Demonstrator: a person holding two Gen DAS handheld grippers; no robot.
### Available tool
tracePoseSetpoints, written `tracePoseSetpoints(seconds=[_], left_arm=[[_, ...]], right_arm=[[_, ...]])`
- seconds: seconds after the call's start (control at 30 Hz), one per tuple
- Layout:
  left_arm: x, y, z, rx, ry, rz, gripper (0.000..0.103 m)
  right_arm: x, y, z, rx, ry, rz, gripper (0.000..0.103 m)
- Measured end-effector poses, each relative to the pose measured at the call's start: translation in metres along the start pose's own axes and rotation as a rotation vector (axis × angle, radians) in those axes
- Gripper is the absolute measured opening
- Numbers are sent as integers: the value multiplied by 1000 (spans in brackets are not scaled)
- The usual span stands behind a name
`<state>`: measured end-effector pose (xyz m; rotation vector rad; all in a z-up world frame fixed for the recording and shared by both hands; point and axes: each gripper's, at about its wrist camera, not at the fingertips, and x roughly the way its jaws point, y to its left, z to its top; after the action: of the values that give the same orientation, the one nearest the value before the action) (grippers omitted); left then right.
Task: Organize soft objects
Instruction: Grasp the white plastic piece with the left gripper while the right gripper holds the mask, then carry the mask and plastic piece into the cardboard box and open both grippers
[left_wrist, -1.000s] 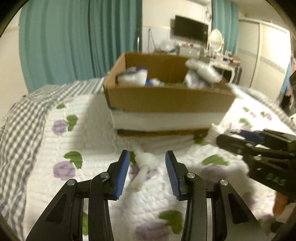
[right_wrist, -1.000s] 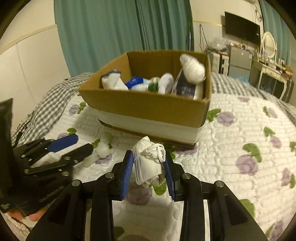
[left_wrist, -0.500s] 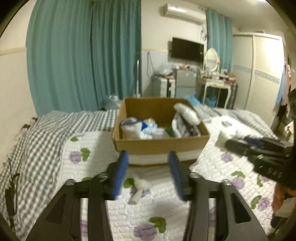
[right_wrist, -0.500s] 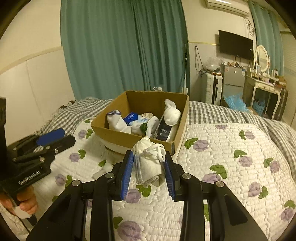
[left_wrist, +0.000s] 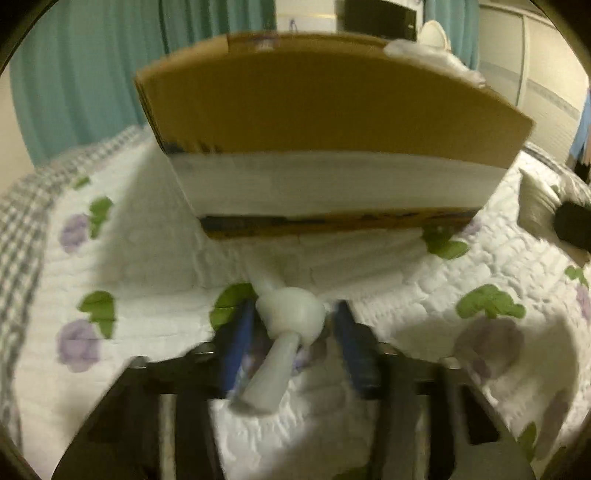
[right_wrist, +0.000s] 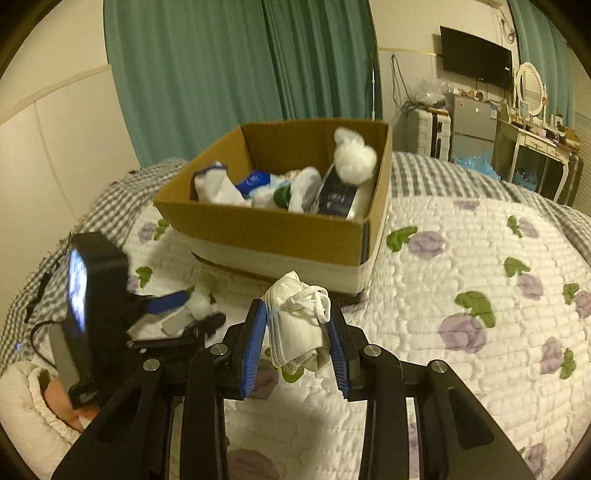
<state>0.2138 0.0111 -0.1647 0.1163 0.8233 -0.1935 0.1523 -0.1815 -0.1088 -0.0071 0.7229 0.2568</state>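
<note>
We see the left gripper (left_wrist: 291, 332) with jaws released around a white knotted sock (left_wrist: 286, 332) on the bed (left_wrist: 147, 258); the right gripper (right_wrist: 295, 332) jaws grasp a folded white sock (right_wrist: 295, 325) near the cardboard box (right_wrist: 266, 229).

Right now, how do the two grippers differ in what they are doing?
The right gripper is shut on a folded white sock, lifted over the quilt. The left gripper is open around a white cotton piece lying on the quilt. Both face the box.
</note>
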Motion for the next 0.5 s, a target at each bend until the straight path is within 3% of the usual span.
tracePoseSetpoints(seconds=[0.23, 0.5], left_arm=[[-18, 8, -1, -36, -41, -57, 31], [-96, 0, 7, 3, -176, -49, 31]], right_arm=[[-4, 2, 0, -16, -7, -7, 33], [-47, 11, 30, -38, -107, 10, 33]])
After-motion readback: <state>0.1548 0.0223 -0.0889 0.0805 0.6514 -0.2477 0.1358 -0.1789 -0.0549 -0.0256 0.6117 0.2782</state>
